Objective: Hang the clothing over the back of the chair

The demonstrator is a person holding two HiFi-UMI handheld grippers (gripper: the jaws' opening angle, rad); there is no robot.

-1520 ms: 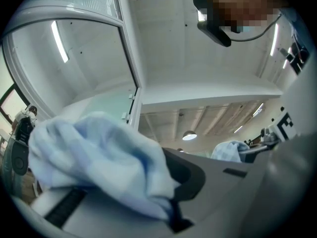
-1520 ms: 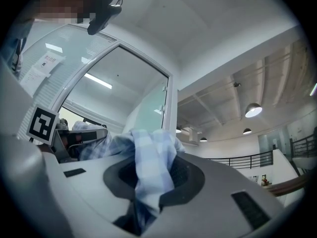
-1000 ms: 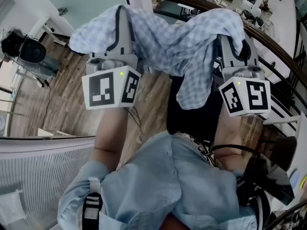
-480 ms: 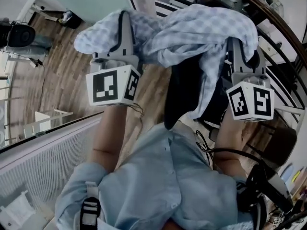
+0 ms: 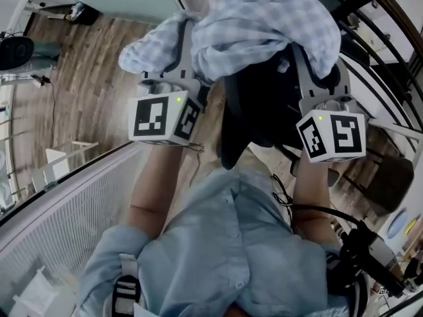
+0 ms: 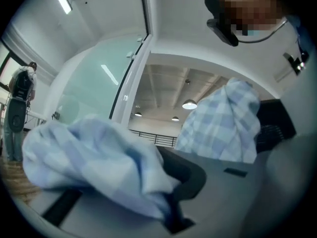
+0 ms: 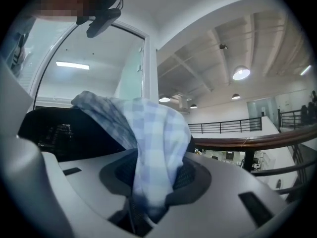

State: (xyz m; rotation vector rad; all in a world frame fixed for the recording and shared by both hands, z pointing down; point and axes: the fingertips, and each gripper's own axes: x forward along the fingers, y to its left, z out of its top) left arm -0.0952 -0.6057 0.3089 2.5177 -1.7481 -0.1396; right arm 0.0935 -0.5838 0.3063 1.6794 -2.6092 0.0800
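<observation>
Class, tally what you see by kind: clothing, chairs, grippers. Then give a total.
clothing: 1
chair: 1
grippers: 2 (left gripper shut on the clothing; right gripper jaws just opening, clothing between them)
Total: 4

A black chair (image 5: 254, 114) stands on a brown wooden plank floor (image 5: 92, 78). A blue-and-white checked shirt (image 5: 264, 25) lies bunched over the top edge of the chair's back, and the dark back shows below the cloth; whether the shirt's full weight rests on the back cannot be told. Far off to the left, a dark round device (image 5: 13, 50) on a stand sits on the floor, well apart from the chair.
</observation>
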